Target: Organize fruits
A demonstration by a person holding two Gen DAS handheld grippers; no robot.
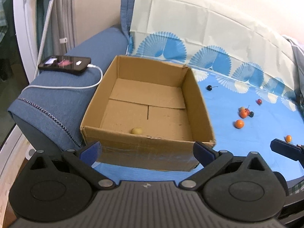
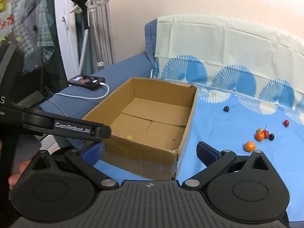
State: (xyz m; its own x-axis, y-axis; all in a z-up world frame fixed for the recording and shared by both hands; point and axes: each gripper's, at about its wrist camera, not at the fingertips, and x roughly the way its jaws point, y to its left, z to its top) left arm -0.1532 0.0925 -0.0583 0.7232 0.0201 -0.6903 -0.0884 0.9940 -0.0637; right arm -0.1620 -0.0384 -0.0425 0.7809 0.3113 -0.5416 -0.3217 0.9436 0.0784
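An open cardboard box [image 1: 197, 102] stands on the blue cloth, and a small yellow fruit [image 1: 136, 130] lies inside by its near wall. In front of that wall my left gripper [image 1: 147, 150] is open and holds nothing. In the right wrist view my right gripper [image 2: 150, 150] is also open and empty before the box [image 2: 188, 117]. To the right of the box, loose fruits lie on the cloth: two oranges [image 2: 249, 146] [image 2: 260, 135], a red cherry [image 2: 286, 122] and a dark cherry [image 2: 226, 108].
A phone [image 1: 64, 64] on a white charging cable lies on the blue sofa armrest [image 1: 47, 102] left of the box. A patterned cover [image 1: 190, 28] drapes the backrest. A small orange fruit [image 1: 288, 138] lies near the right gripper's finger. A hand [image 2: 17, 172] shows at lower left.
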